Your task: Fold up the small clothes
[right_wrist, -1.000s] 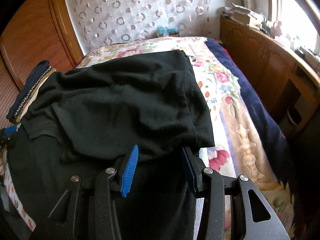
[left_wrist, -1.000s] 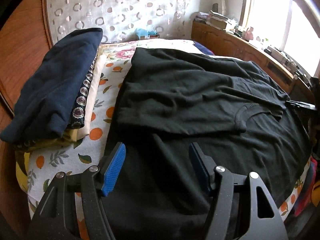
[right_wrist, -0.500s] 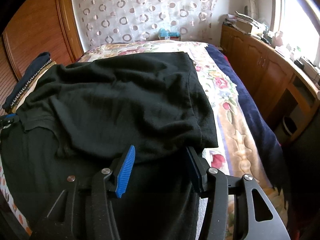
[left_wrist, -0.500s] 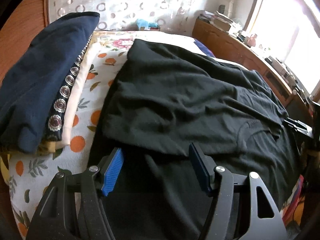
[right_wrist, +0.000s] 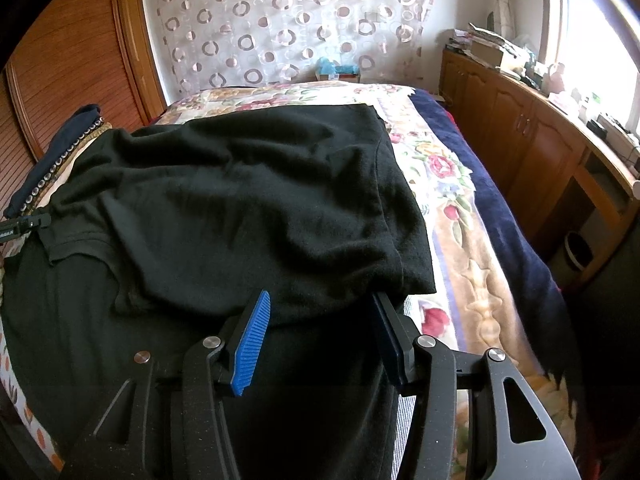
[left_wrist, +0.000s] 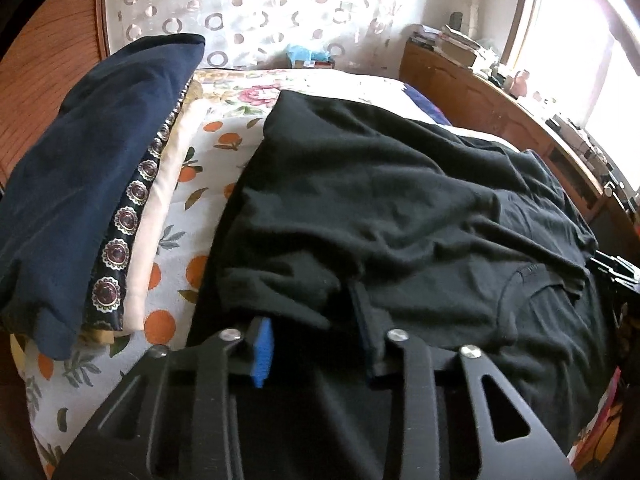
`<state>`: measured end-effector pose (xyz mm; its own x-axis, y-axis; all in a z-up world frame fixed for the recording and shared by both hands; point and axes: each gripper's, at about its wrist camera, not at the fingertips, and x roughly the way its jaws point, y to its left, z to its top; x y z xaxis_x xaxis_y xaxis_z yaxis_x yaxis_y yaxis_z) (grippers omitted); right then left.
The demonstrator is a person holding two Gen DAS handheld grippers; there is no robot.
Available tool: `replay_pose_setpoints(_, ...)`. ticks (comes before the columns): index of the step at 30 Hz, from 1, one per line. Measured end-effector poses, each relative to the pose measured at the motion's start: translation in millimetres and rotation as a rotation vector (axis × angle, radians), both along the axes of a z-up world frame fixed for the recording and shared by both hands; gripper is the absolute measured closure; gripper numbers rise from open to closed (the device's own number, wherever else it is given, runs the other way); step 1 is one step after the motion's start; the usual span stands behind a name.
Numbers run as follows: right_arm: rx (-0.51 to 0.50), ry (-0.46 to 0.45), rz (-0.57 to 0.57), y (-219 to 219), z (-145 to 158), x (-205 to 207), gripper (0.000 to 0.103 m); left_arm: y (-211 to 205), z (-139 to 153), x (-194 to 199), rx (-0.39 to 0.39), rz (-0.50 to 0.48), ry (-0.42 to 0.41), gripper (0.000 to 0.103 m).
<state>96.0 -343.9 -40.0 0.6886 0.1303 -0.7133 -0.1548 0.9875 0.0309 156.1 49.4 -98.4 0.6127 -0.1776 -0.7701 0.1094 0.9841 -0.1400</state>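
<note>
- Bed (right_wrist: 452, 216): floral cover, orange-print sheet (left_wrist: 176, 236) at its left side.
- Black shirt (left_wrist: 400, 208): spread across the near half, top layer folded over.
- Stack of folded clothes (left_wrist: 80, 184): along the left edge, navy piece topmost.
- Navy blanket (right_wrist: 504, 216): along the right edge.

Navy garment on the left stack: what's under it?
Under the navy garment: a dark medallion-print fabric, then a cream layer, on the orange-print sheet. Anything deeper in the stack is covered.
</note>
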Motion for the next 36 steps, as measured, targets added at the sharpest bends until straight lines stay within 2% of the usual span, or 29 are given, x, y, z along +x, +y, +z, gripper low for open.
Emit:
replay_pose_setpoints(5,0.017,0.005,-0.001,-1.0,0.5,1.8,0.048,0.3,3.7,-1.8,0.017,-0.003,-0.027,0.094)
replay_pose_setpoints(11,0.17,0.036,-0.045,-18.5,2.1,9.0,0.048,-2.6,17.8,-9.8,0.022,0.001,-0.105,0.096)
replay_pose_setpoints(14,0.149,0.034,-0.061,-17.0,1.2,16.1,0.05,-5.3,22.4,-11.6,0.026,0.005,-0.127,0.096)
replay_pose_setpoints(15,0.141,0.03,-0.065,-16.2,0.8,18.3,0.052,-6.1,23.6,-12.3,0.027,0.003,-0.133,0.096)
replay_pose_setpoints(16,0.131,0.03,-0.072,-15.7,0.6,19.9,0.062,-6.8,24.6,-12.7,0.028,0.003,-0.141,0.096)
replay_pose_setpoints(18,0.113,0.029,-0.084,-14.7,0.1,22.5,0.083,-8.2,27.5,-14.8,0.029,0.0,-0.157,0.096)
replay_pose_setpoints(19,0.113,0.028,-0.073,-13.9,-0.1,23.3,0.097,-8.6,29.0,-16.1,0.025,-0.001,-0.167,0.096)
replay_pose_setpoints(22,0.093,-0.01,-0.048,-9.0,4.2,17.6,0.099,-6.9,36.9,-23.5,0.006,0.002,-0.2,0.097)
replay_pose_setpoints(25,0.092,-0.089,-0.028,-8.2,19.9,2.4,0.099,-1.7,45.2,-31.1,-0.034,0.014,-0.229,0.097)
replay_pose_setpoints(29,0.109,-0.174,-0.013,-9.3,43.2,-20.6,0.1,-0.1,45.5,-28.6,-0.035,0.01,-0.21,0.097)
replay_pose_setpoints(36,0.104,-0.19,0.02,-5.6,46.8,-29.2,0.099,1.4,40.2,-11.9,-0.001,0.01,-0.169,0.095)
